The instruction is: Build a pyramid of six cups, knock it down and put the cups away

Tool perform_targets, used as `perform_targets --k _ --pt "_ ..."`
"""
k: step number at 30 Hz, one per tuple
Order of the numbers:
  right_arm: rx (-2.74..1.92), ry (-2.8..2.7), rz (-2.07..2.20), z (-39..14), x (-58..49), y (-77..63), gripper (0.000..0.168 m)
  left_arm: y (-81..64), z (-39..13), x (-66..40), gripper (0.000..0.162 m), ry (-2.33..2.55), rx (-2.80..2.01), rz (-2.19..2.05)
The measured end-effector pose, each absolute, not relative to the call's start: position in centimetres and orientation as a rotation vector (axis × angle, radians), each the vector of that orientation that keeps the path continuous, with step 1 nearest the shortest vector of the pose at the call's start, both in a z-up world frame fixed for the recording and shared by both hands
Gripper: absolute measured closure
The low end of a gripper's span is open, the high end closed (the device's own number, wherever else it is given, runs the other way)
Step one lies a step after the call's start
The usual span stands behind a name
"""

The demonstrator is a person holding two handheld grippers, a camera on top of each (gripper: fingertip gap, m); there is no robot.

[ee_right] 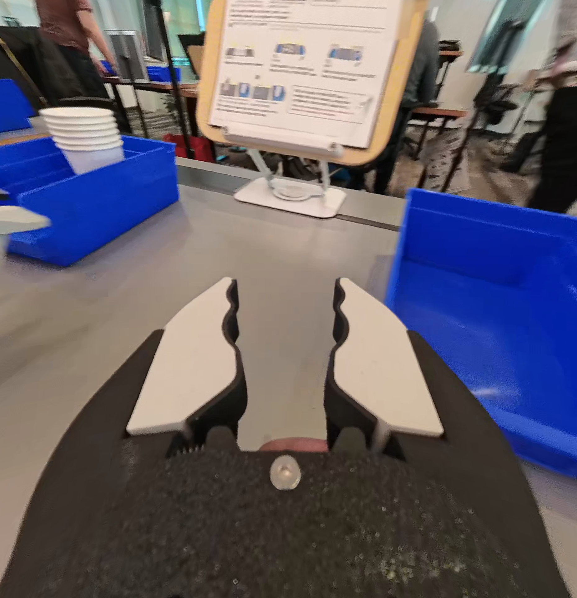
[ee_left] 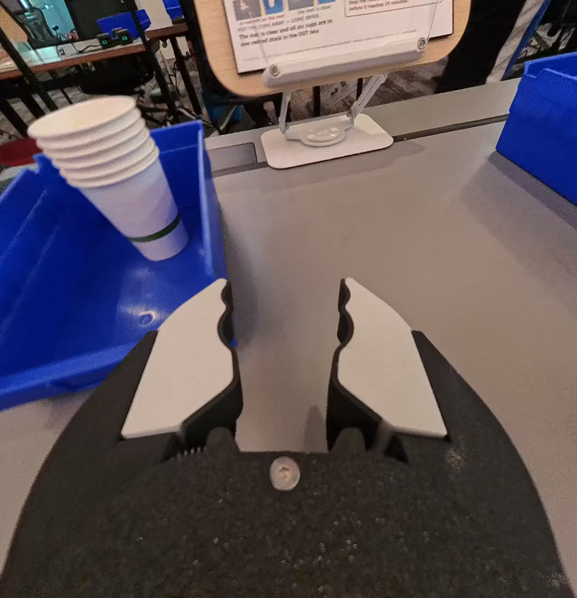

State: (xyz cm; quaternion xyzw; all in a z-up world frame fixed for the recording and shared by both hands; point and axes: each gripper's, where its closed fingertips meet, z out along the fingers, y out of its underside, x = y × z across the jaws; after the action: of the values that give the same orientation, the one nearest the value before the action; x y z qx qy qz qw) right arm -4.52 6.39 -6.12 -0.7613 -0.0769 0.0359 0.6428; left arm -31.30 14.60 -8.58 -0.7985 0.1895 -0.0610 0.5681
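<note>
I see bare counter [ee_left: 361,242] between the two blue bins [ee_right: 93,207] [ee_right: 494,323] (document stand [ee_right: 290,197] blocks the far edge).

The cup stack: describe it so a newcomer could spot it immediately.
Start at the grey table, then go to the blue bin on its left side. Inside stands the cup stack, nested white paper cups, tilted. It is the only white item in either bin.

Nested white cups [ee_left: 112,168] upright in blue bin [ee_left: 54,291]

The grey table [ee_left: 361,242] carries two blue bins [ee_left: 70,307] [ee_right: 491,339] and a white document stand [ee_left: 326,142]
</note>
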Motion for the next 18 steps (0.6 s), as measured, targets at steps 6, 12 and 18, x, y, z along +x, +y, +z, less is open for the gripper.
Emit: perform_targets --k 6,12,18 --pt "-1.7 -0.374 0.281 -3.6 -13.6 9.9 0.125 19.0 -9.0 -26.0 0.1 0.535 -1.935 -0.084" --pt "-1.529 -0.88 0.401 -0.5 -24.4 5.8 0.168 22.1 -10.3 -25.4 0.103 0.651 -2.003 0.175" --pt "-1.532 -0.907 0.452 -0.2 -26.4 5.7 0.168 22.5 -10.3 -25.3 0.108 0.738 -1.93 0.353"
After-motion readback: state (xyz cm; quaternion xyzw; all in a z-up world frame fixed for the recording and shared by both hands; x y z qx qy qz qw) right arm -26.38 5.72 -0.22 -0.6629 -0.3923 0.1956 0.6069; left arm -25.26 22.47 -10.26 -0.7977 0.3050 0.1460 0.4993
